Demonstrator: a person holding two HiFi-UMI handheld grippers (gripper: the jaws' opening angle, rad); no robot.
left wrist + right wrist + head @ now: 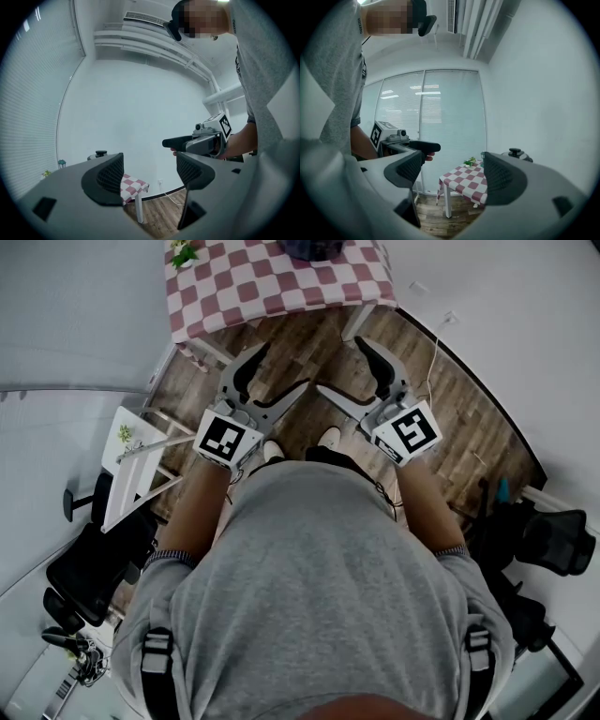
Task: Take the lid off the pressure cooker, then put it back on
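The left gripper [281, 368] stands wide open and empty over the brown plank floor [469, 418], well short of the table. Ahead, at the far side of the red-and-white checked tabletop [262, 282], sits the dark round pressure cooker [314, 247], black-knobbed lid on, with a small green potted plant [183, 253] at the left corner. The right gripper [339, 365] is likewise spread wide, holding nothing.
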